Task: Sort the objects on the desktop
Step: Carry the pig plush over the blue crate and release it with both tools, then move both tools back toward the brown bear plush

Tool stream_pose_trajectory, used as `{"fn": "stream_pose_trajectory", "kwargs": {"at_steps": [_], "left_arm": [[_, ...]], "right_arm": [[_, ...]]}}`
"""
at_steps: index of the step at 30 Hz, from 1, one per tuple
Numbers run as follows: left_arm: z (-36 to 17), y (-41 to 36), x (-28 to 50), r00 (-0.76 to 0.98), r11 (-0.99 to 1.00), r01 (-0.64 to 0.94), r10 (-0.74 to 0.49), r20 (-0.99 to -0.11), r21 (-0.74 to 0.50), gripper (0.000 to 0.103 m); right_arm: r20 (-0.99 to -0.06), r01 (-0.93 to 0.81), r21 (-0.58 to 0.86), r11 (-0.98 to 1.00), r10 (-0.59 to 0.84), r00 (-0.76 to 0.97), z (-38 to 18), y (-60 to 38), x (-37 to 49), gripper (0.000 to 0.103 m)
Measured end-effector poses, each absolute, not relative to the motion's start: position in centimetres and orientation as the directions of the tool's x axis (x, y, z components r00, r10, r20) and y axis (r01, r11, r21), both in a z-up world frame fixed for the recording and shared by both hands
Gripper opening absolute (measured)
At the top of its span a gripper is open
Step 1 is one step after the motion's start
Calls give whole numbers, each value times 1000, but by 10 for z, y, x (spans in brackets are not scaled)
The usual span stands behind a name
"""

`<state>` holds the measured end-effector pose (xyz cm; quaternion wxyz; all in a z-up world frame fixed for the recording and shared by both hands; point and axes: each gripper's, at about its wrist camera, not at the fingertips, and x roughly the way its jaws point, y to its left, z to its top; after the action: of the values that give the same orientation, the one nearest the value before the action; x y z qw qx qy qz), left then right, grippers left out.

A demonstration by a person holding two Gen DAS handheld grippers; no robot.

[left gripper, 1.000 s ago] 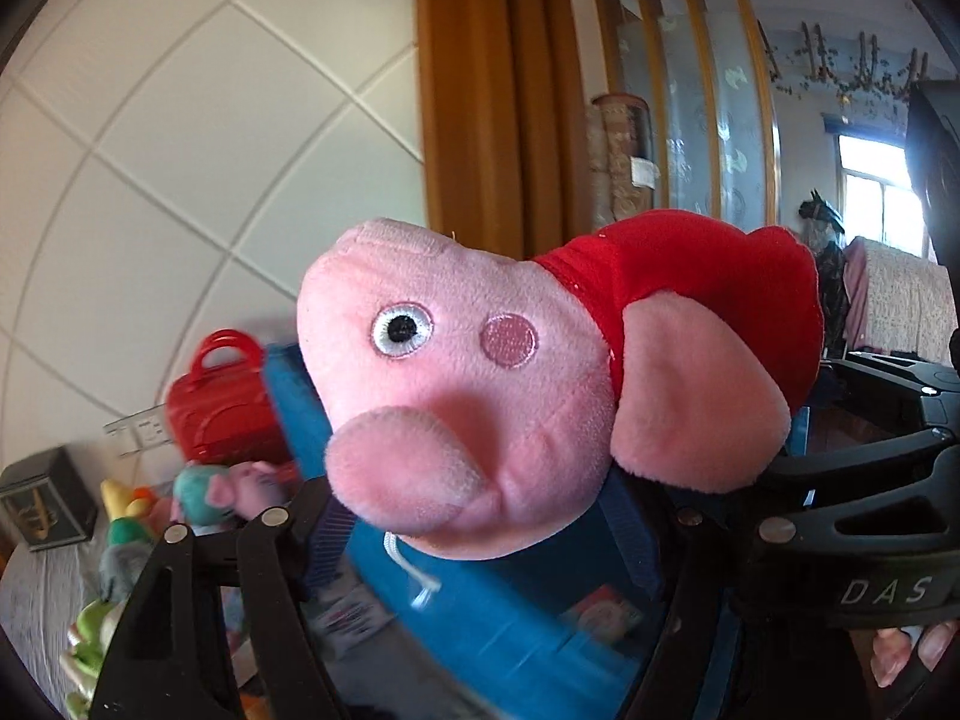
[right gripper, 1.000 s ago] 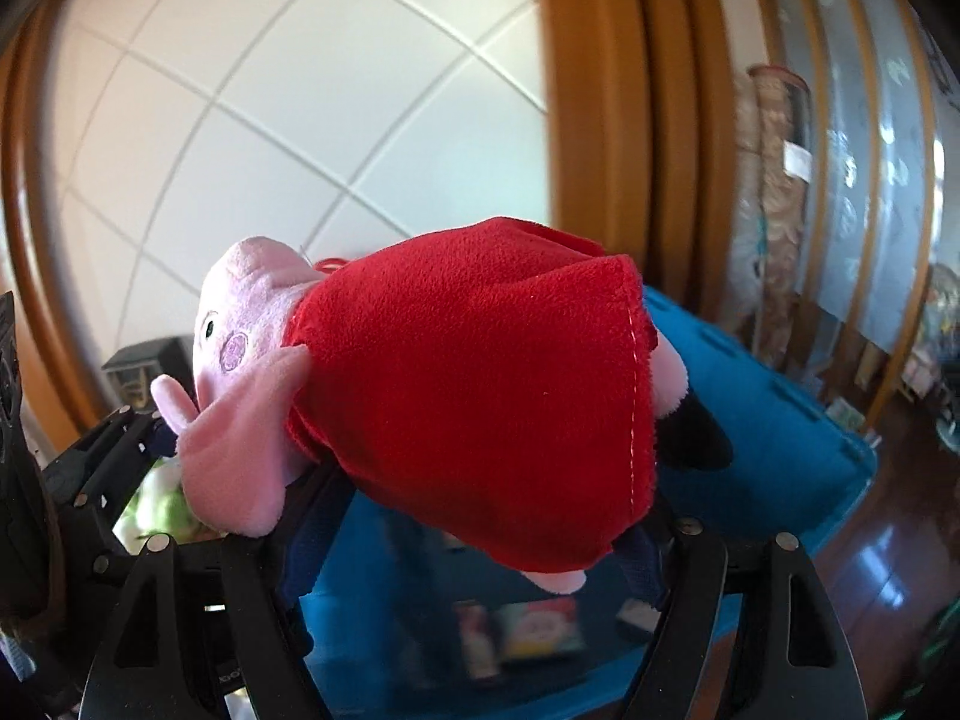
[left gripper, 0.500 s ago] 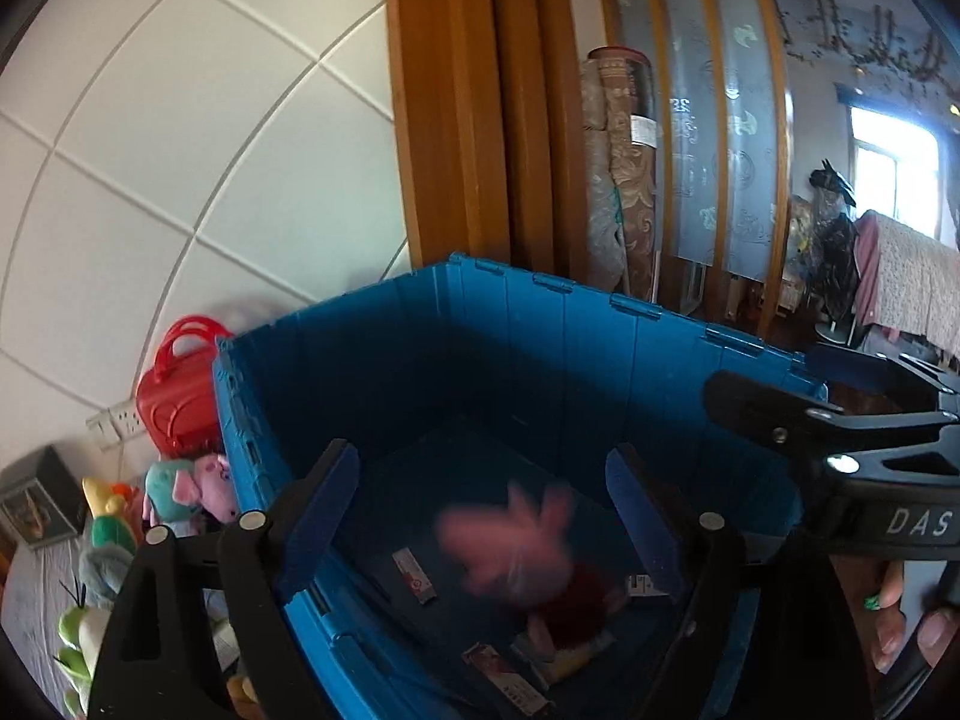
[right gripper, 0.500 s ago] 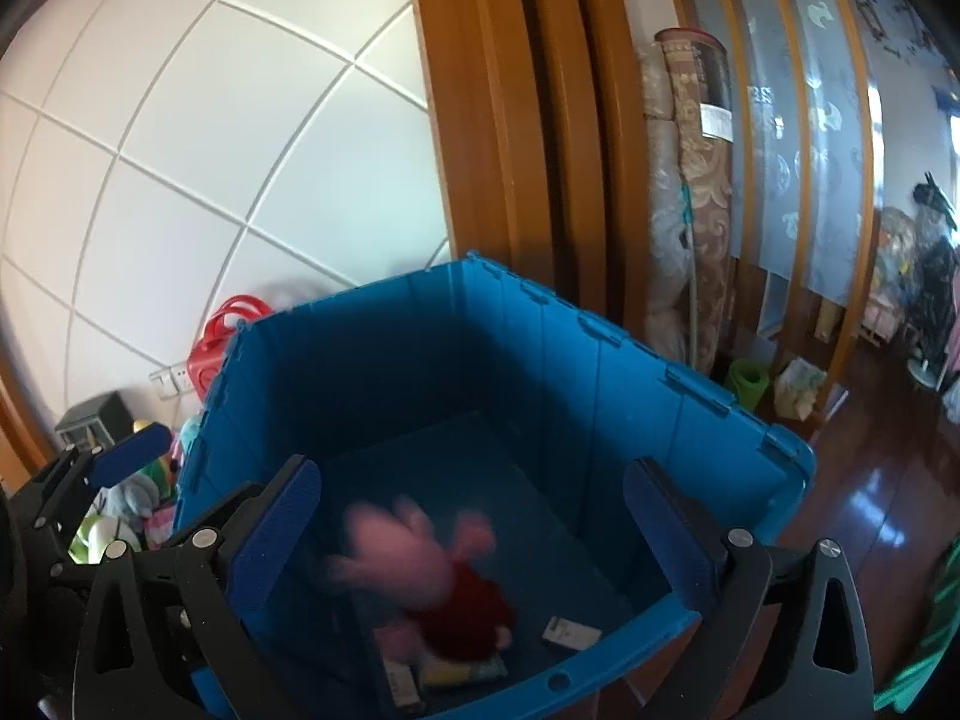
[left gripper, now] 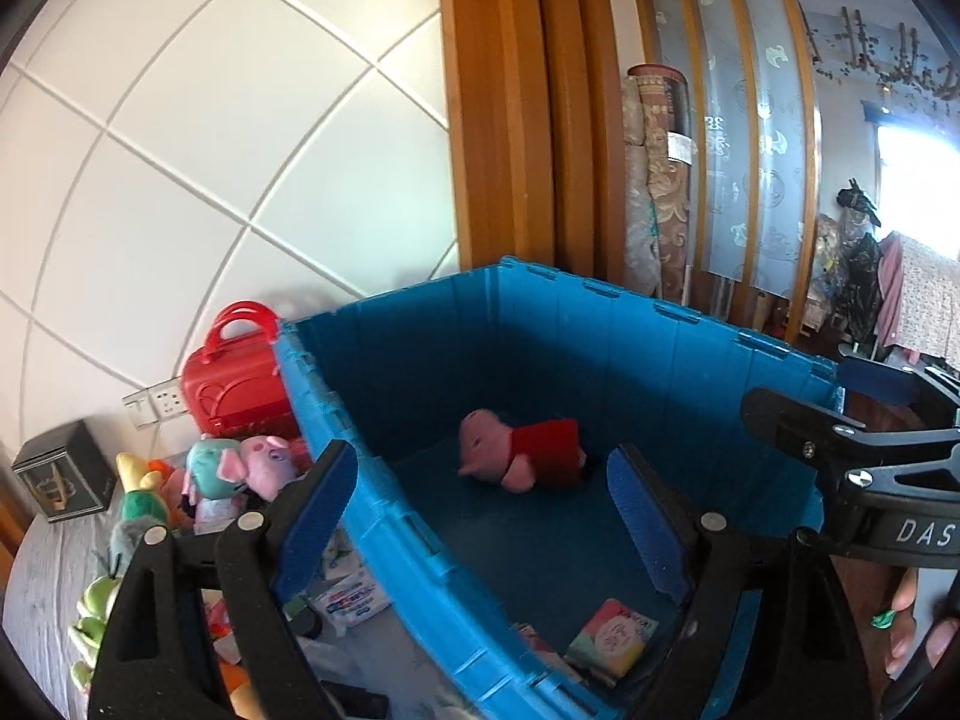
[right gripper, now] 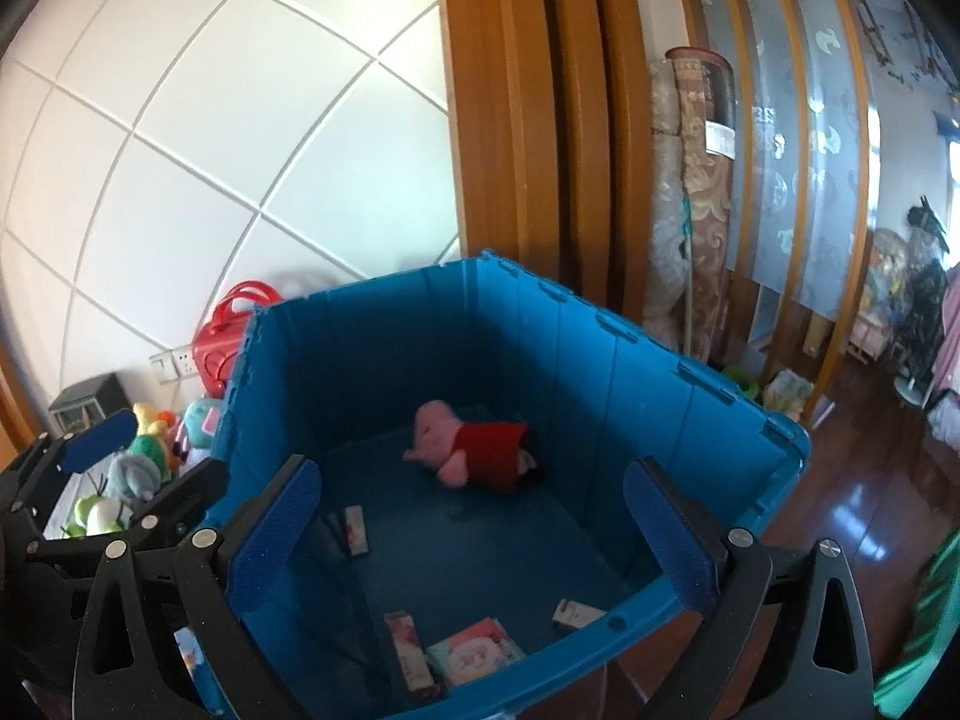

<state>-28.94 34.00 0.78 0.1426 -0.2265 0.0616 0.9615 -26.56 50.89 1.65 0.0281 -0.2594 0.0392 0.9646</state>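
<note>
The pink pig plush in a red dress lies on its side on the floor of the blue plastic crate, near the far wall. My left gripper hovers over the crate's near-left rim, open, with nothing between its blue pads. My right gripper hangs over the crate's near edge, open wide and empty. Both stand well above the pig and apart from it. The right gripper's black body shows at the right of the left wrist view.
Small card packs lie on the crate floor. Left of the crate are a red toy case, a heap of plush toys and a dark box. A white wall stands behind, and wooden flooring lies to the right.
A second ago both grippers held the pig plush up over the crate. Both opened, the pig fell, and it now rests on the crate floor.
</note>
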Motion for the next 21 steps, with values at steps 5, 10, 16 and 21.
{"fn": "stream_pose_trajectory", "kwargs": {"at_steps": [5, 10, 16, 21], "left_arm": [[8, 311, -279, -864, -969, -240, 188, -467, 54, 86], [2, 275, -266, -849, -981, -191, 148, -508, 33, 86], [-8, 223, -245, -853, -989, -141, 101, -513, 40, 86], [-16, 163, -228, -860, -996, -72, 38, -508, 48, 86]], "right_arm": [[-495, -67, 47, -997, 35, -868, 19, 488, -252, 103], [-488, -39, 45, -998, 12, -873, 21, 464, -238, 103], [-482, 8, 52, -999, -32, -876, 13, 422, -228, 103], [-490, 54, 81, -995, -87, -867, 2, 380, -225, 103]]}}
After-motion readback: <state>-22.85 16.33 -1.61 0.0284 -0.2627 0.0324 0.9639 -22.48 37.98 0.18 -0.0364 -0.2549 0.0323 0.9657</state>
